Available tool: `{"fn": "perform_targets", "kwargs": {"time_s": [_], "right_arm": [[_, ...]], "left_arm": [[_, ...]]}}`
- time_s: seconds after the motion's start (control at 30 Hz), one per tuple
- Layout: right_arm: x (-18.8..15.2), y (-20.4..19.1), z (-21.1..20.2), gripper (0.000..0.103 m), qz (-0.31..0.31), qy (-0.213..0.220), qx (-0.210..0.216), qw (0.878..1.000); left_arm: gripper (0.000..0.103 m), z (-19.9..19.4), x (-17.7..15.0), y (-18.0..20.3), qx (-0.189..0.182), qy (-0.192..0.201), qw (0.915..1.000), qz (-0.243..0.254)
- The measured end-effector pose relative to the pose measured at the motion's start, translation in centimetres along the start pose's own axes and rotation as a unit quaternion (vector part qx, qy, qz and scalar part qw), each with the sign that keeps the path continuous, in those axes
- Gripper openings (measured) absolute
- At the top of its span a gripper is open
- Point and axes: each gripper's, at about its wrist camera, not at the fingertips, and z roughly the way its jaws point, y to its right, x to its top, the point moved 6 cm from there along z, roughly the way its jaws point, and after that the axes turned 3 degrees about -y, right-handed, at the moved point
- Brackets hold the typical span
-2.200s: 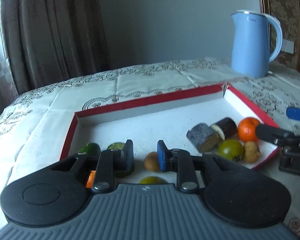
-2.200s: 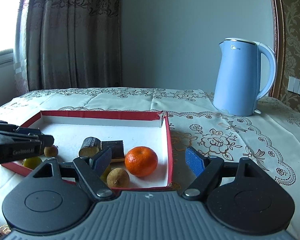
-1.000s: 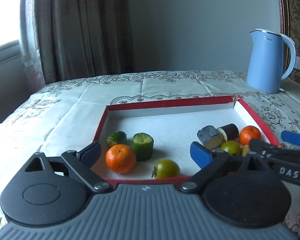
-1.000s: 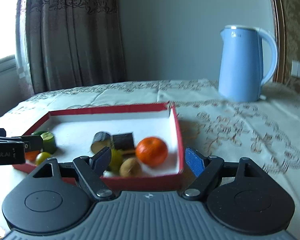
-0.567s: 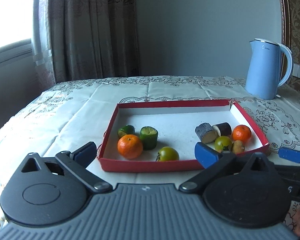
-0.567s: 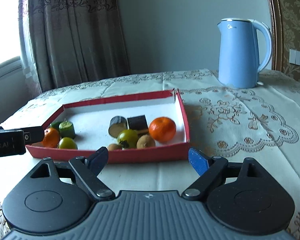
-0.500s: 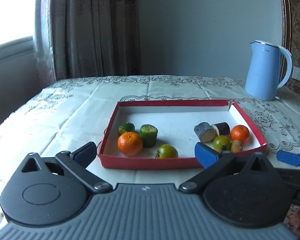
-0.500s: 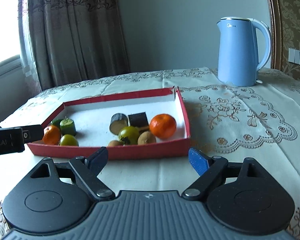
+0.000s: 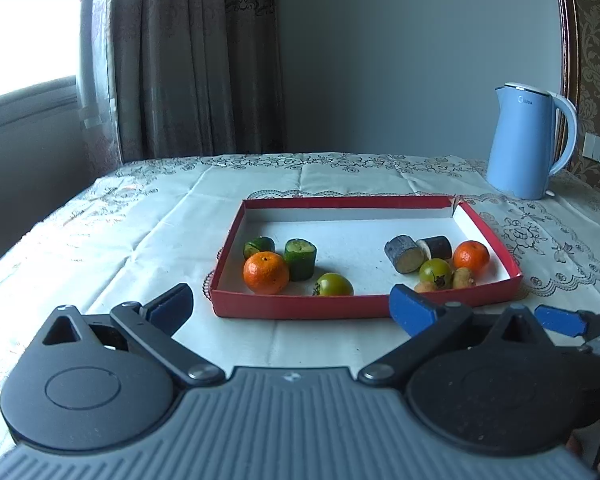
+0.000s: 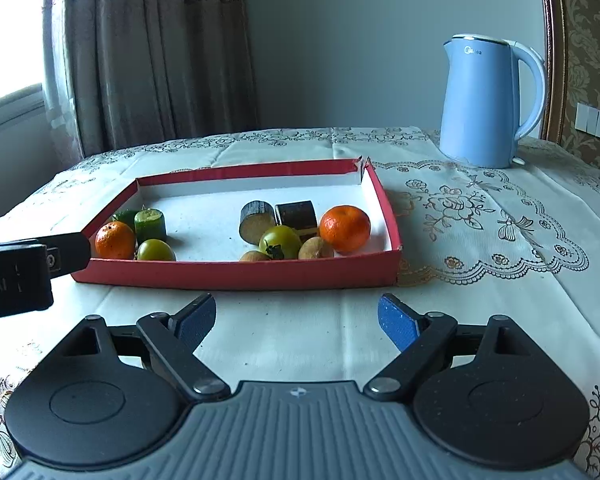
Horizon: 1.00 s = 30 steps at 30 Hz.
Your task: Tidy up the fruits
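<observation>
A red tray with a white floor holds the fruit. At its left end lie an orange, a green cut cylinder, a small green piece and a green round fruit. The right end holds two dark cut pieces, a second orange, another green fruit and small brown fruits. My left gripper is open and empty, short of the tray's front wall. My right gripper is also open and empty, over the cloth before the tray.
A light blue kettle stands at the back right of the table. The embroidered tablecloth covers the whole table. Curtains and a window are at the back left. The left gripper's finger shows beside the tray's left corner.
Both grippers have drawn back from the tray, so the whole tray now lies ahead of them. Both pairs of jaws stand wider than a second ago.
</observation>
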Motion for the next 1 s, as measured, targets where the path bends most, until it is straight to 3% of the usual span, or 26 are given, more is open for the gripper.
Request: {"fn": "perform_targets", "kwargs": {"time_s": [1.0], "right_arm": [[0.13, -0.46, 0.40, 0.089, -0.001, -0.002, -0.017, 1.000]], "left_arm": [[0.103, 0.77, -0.36, -0.72, 0.012, -0.006, 0.9999, -0.006]]}}
